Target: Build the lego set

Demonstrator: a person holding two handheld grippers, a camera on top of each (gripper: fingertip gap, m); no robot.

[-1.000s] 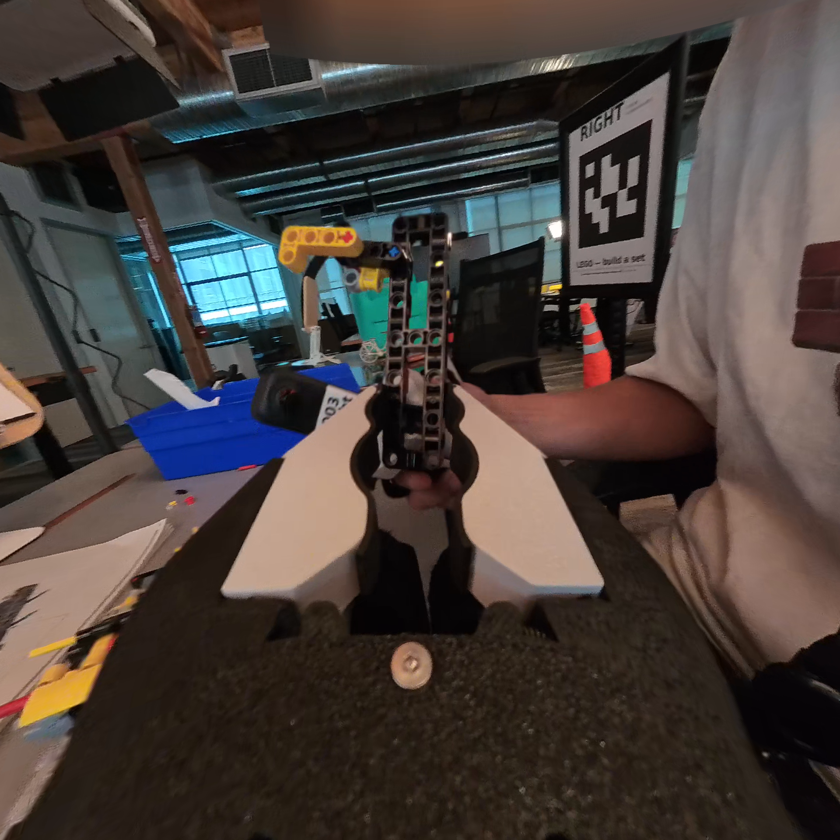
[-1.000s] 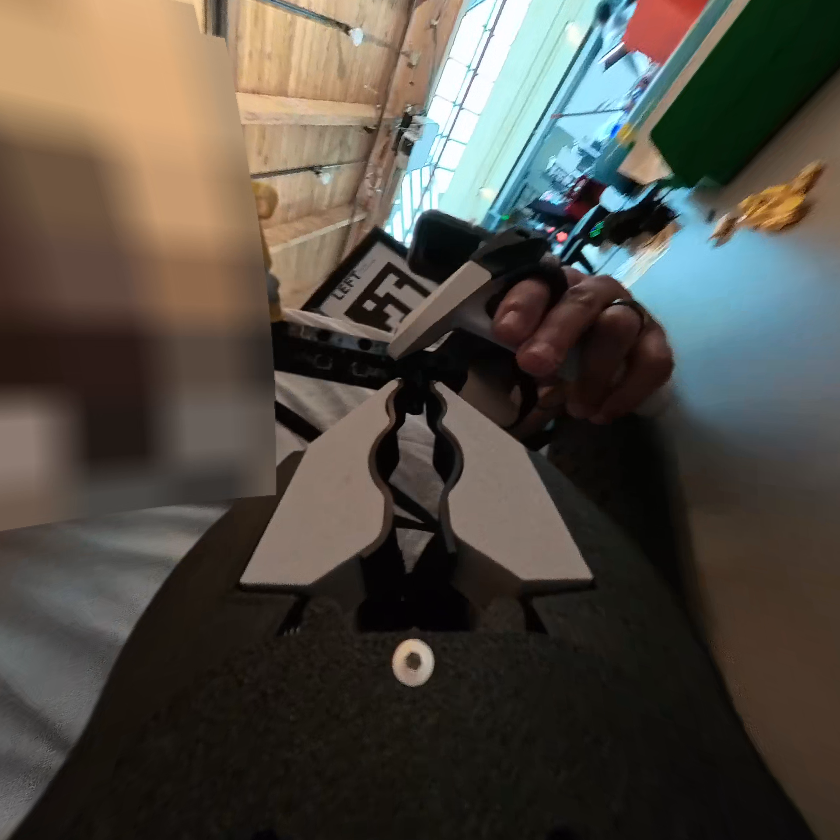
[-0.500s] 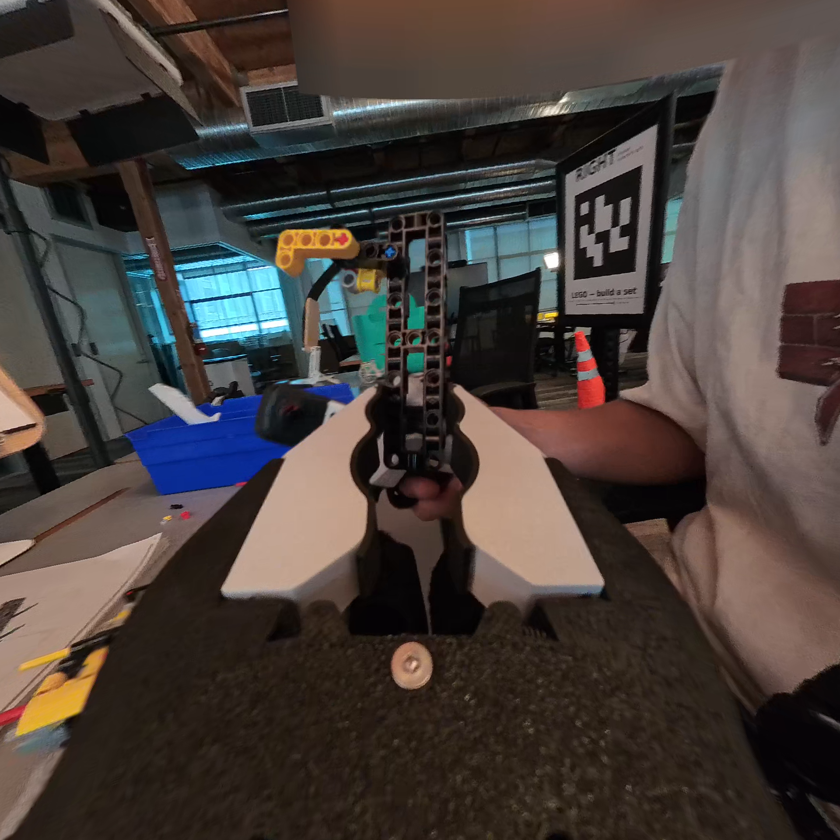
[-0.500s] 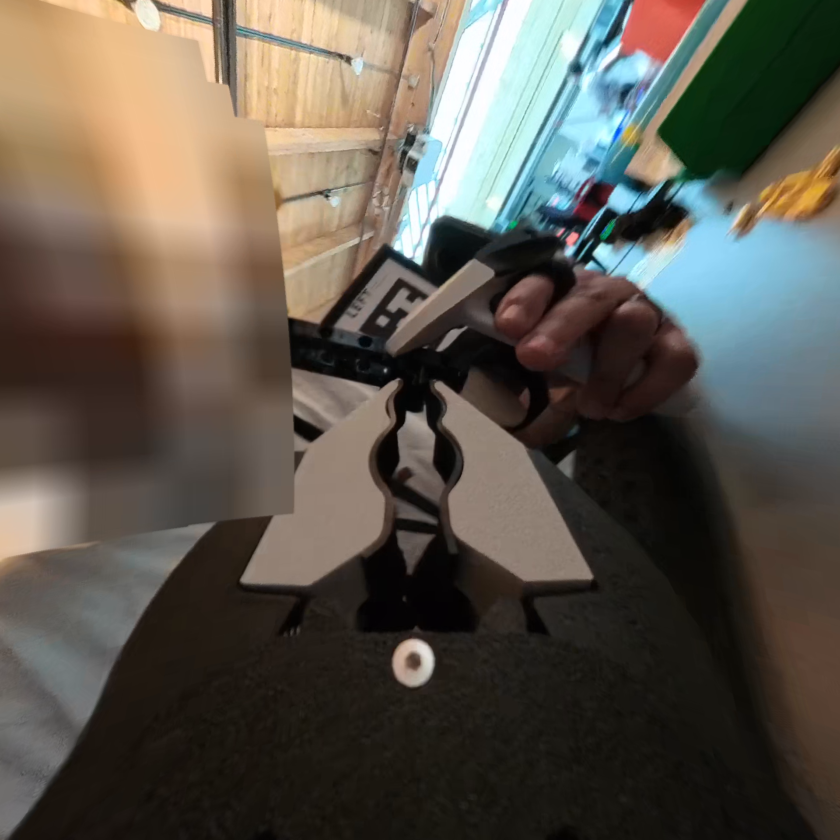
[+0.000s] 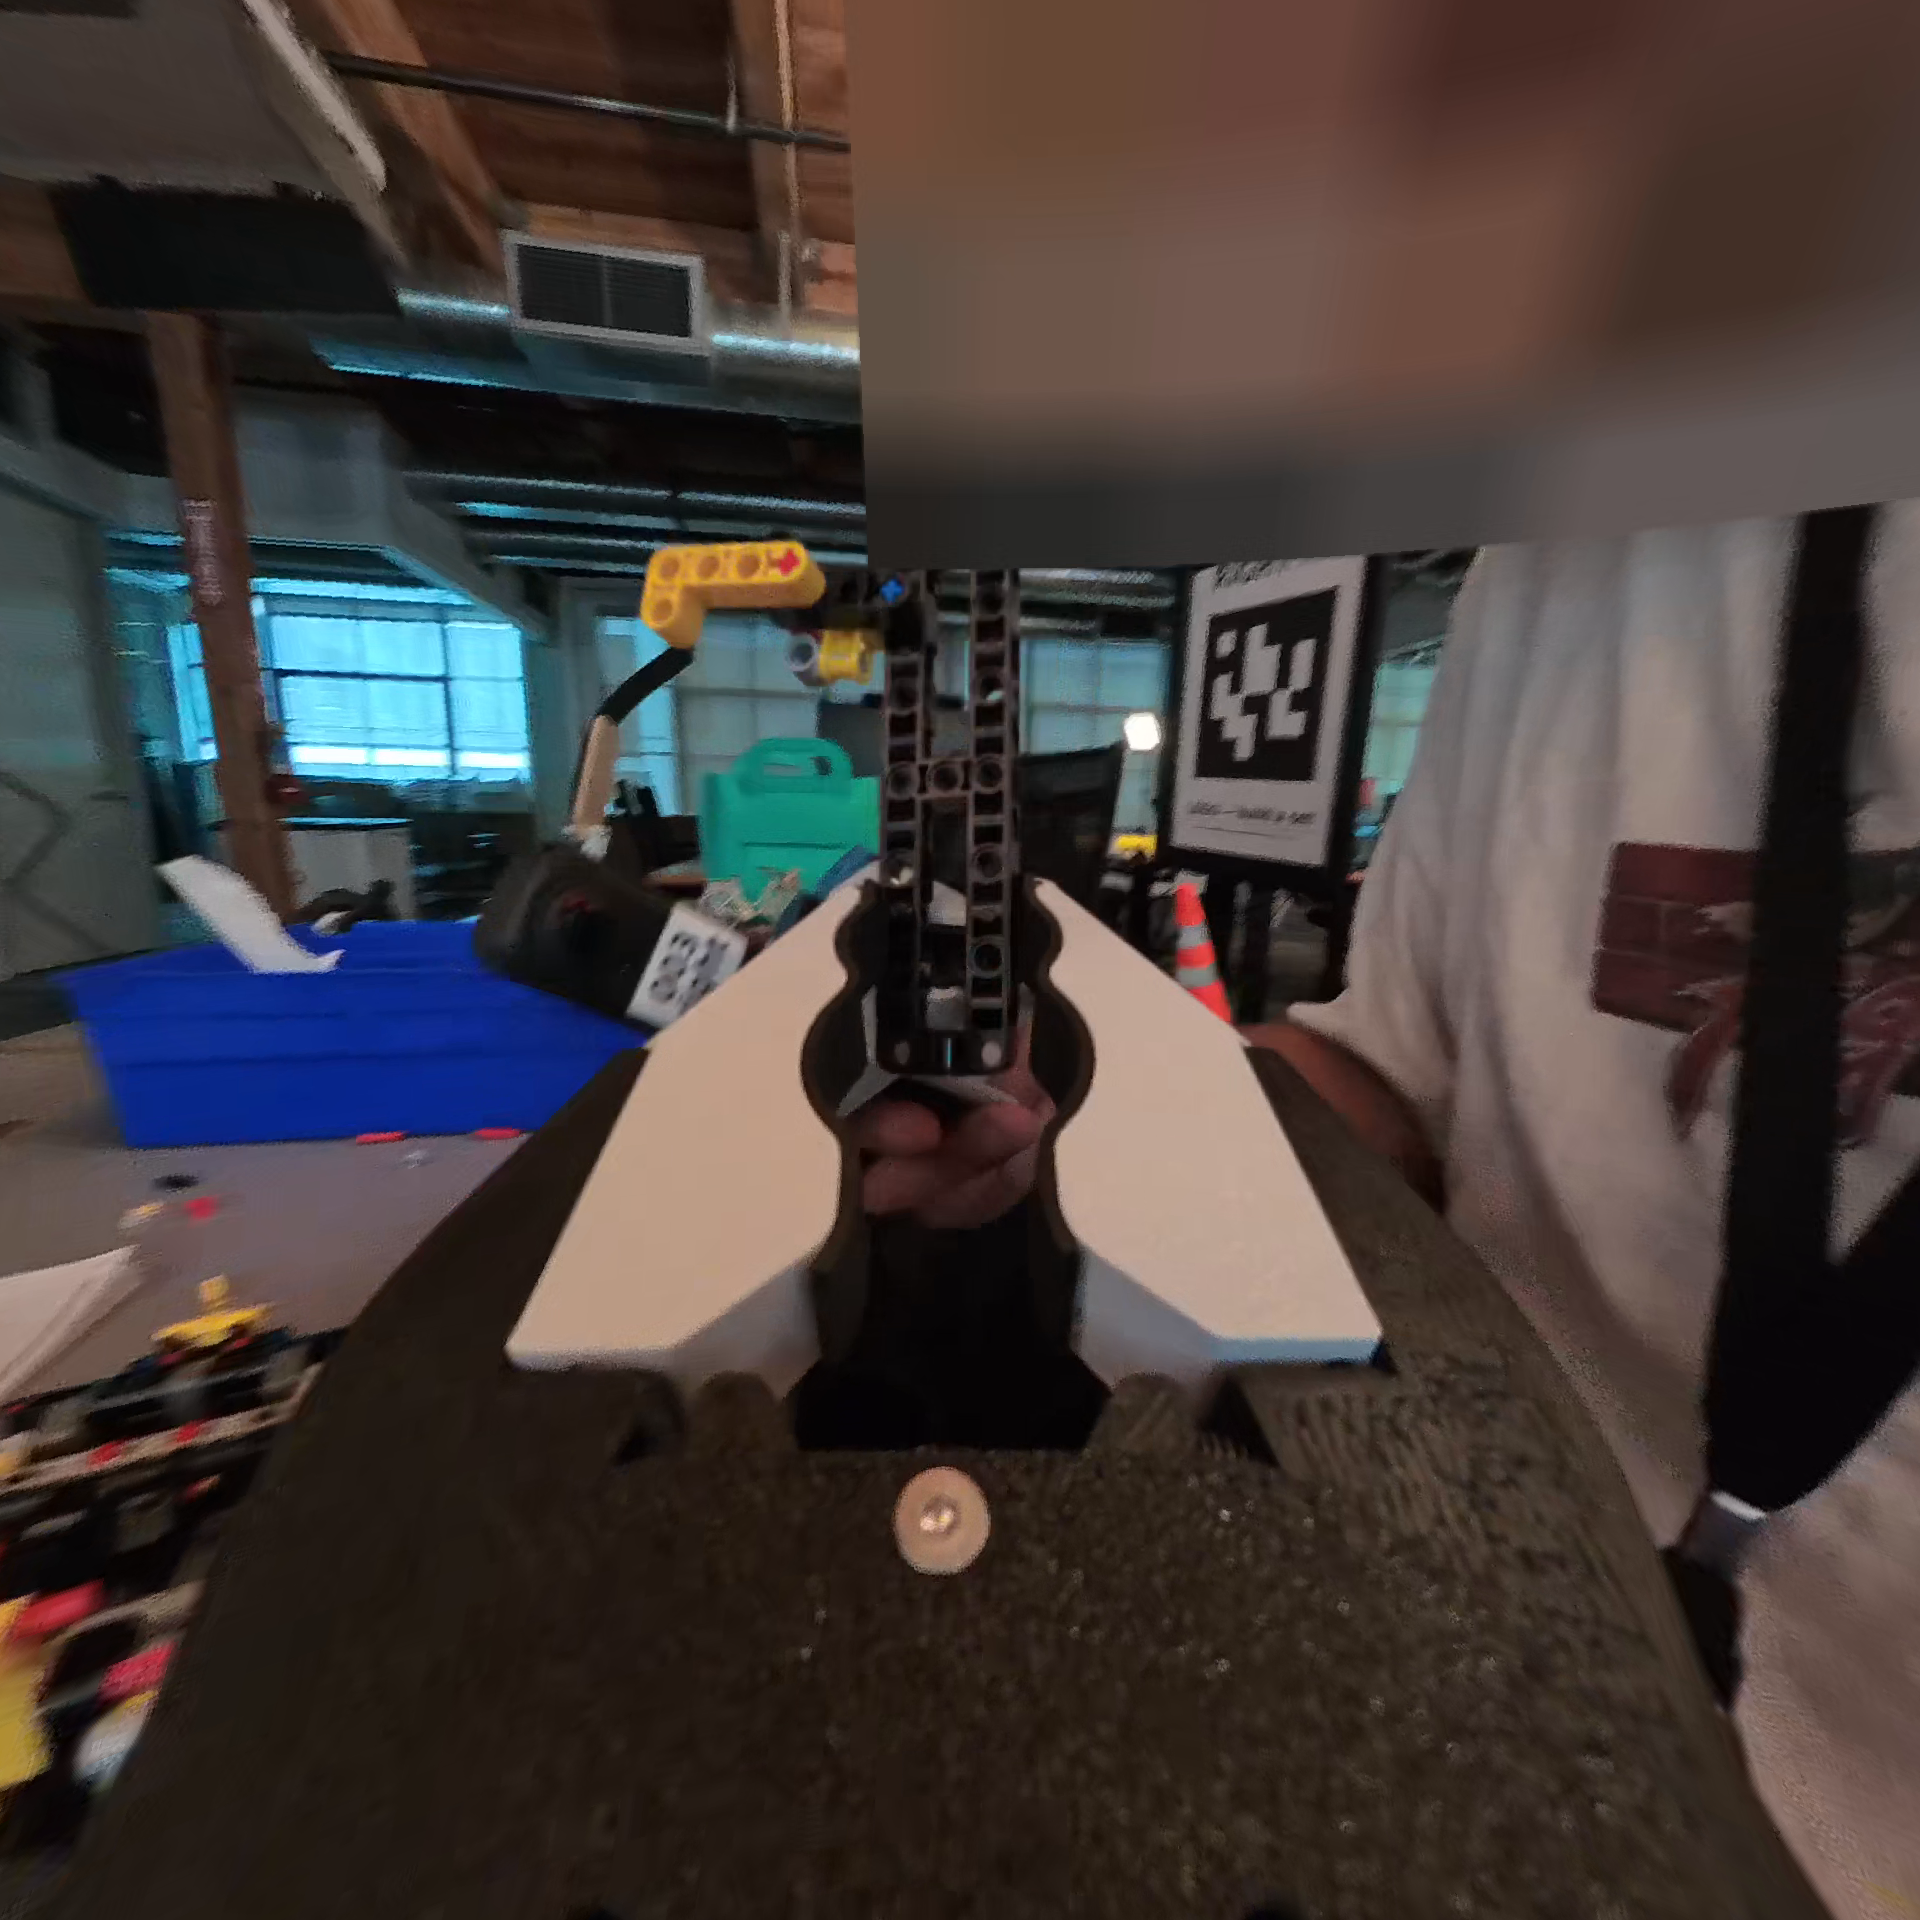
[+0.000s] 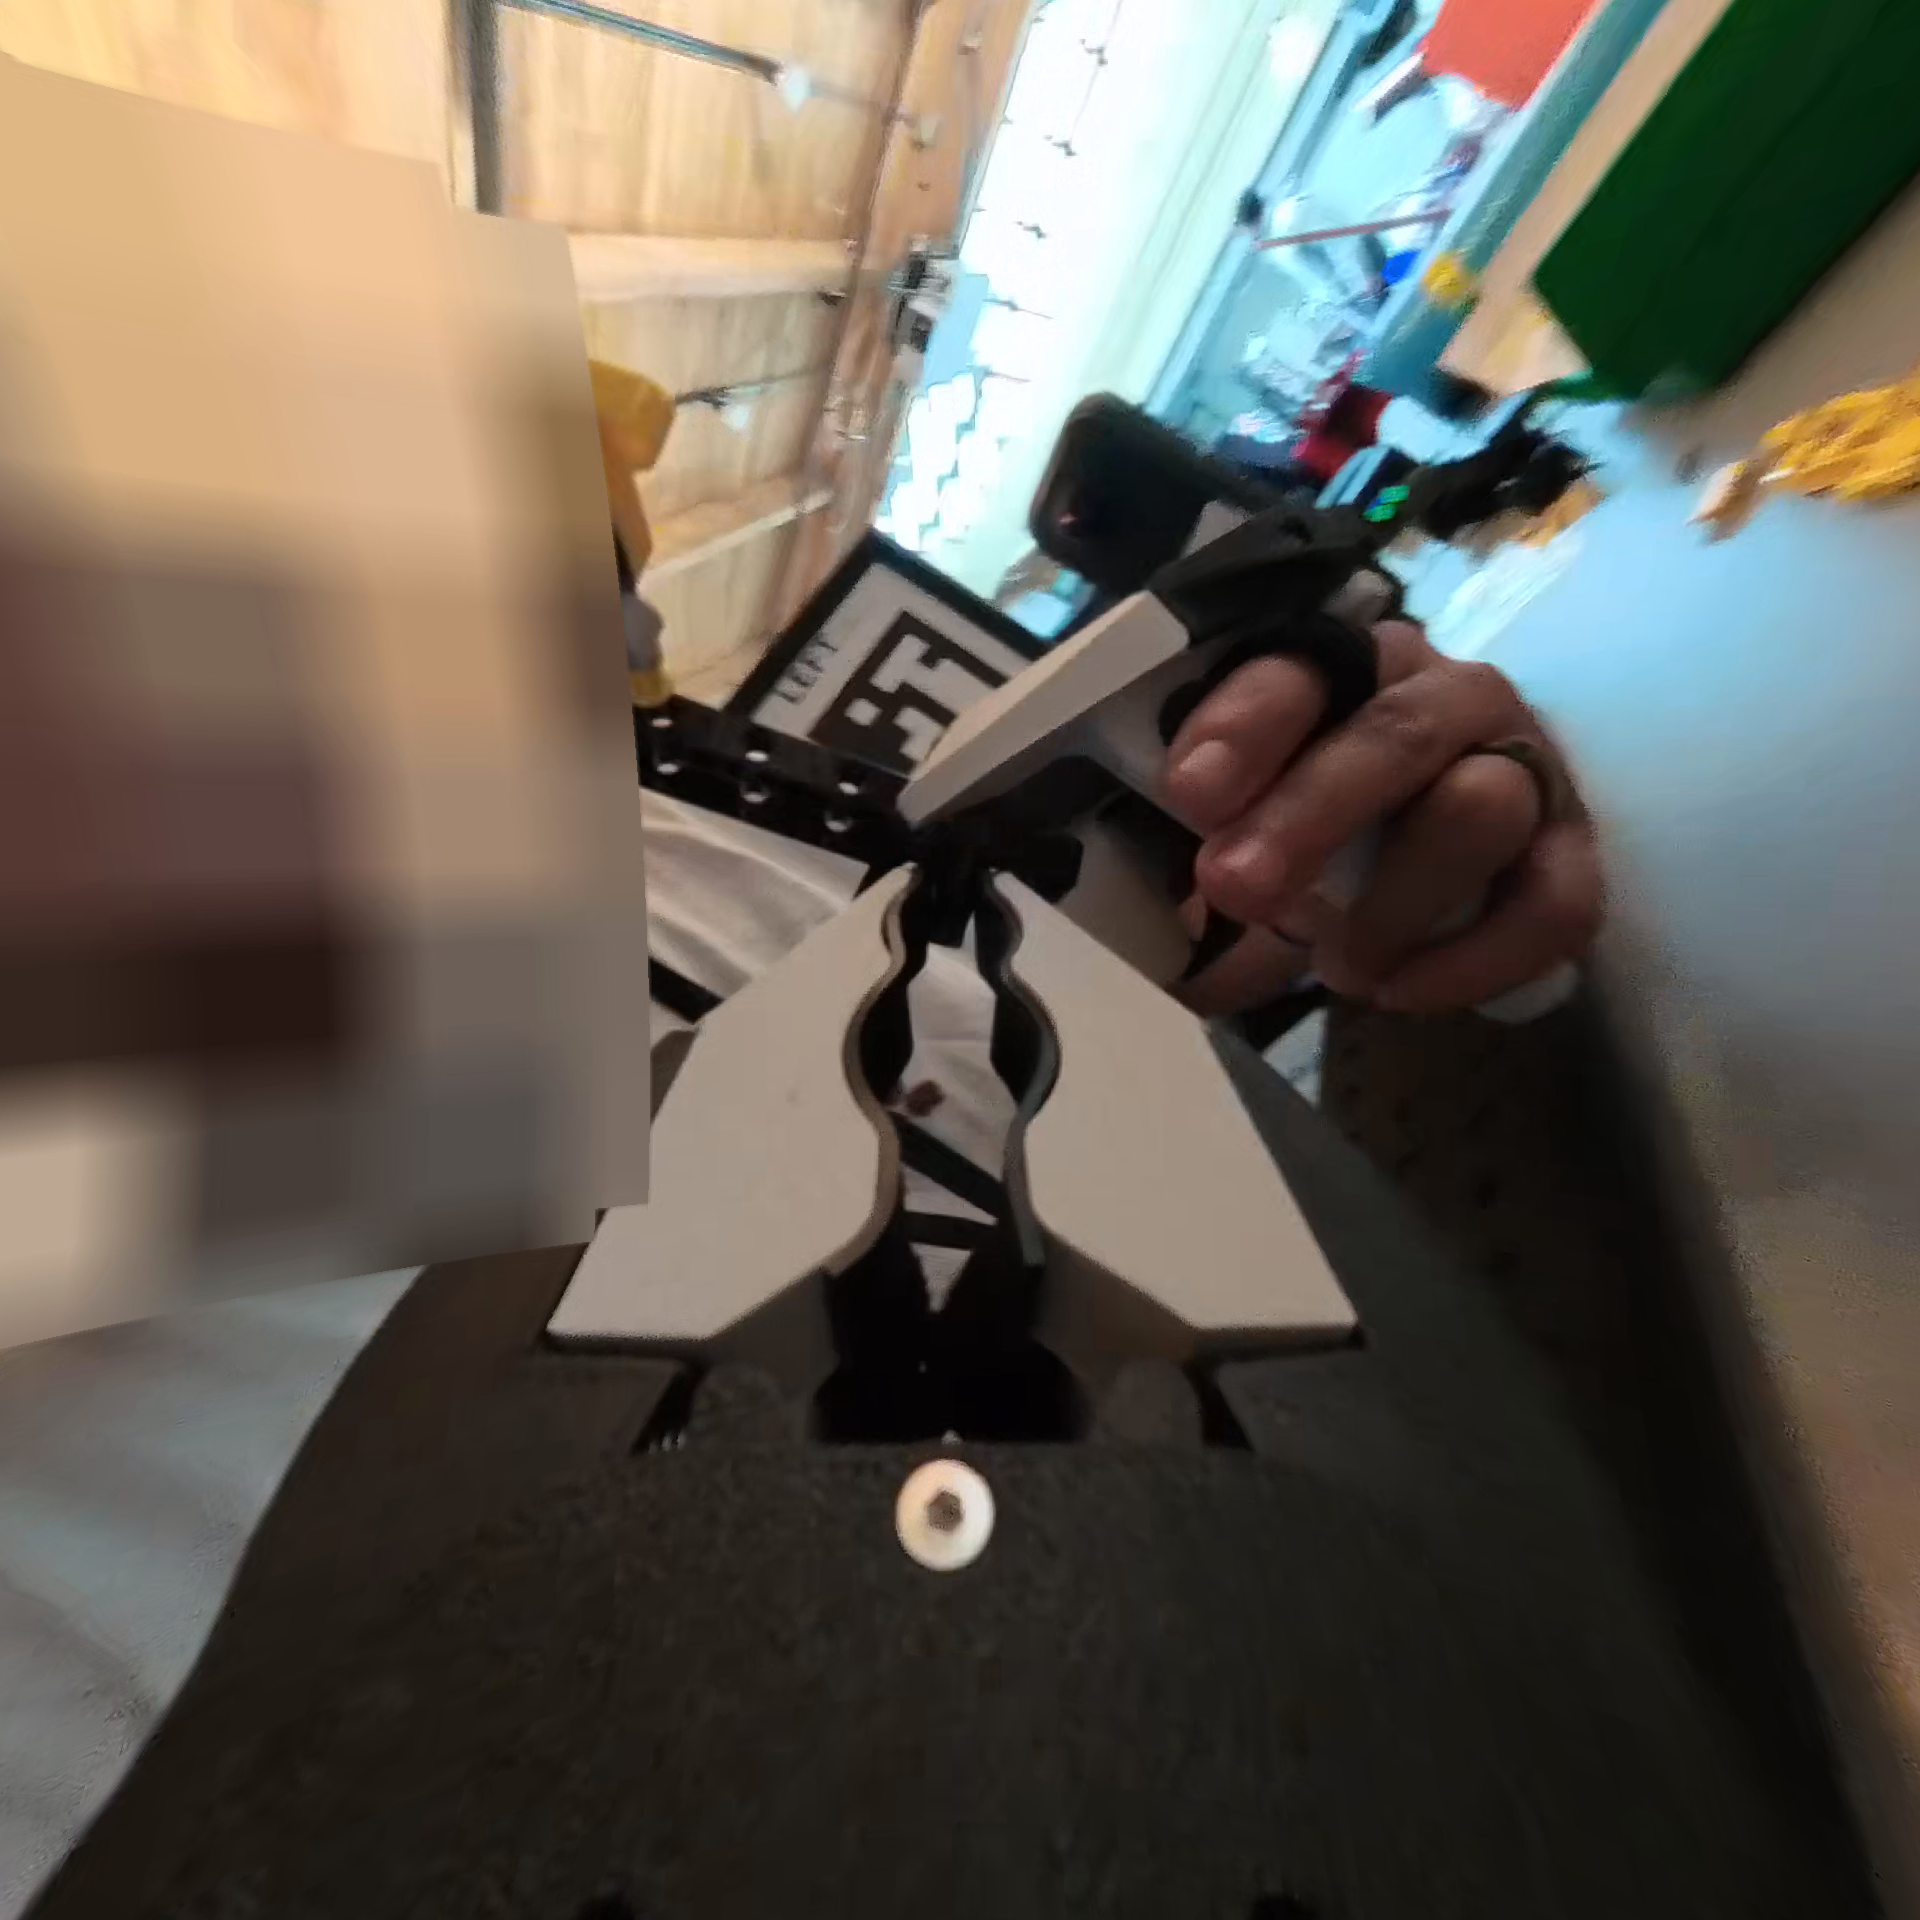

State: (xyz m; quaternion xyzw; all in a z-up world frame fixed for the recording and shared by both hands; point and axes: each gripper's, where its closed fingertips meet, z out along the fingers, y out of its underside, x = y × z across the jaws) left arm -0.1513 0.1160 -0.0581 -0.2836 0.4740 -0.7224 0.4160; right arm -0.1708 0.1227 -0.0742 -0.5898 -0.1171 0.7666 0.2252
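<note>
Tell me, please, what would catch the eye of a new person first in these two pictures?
First, the tall dark lego frame standing upright in the middle of the left wrist view, clamped in the left hand-held gripper, with a yellow angled piece at its top left. Behind it on the left sits a bright blue bin on the table. In the right wrist view, the right hand-held gripper pinches a small black part beside the person's hand.

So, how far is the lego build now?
Partly done. The dark frame already carries a yellow corner piece at its top. The left claw grips the frame; the right claw pinches a small black part at its end. Loose pieces remain on the table.
</note>
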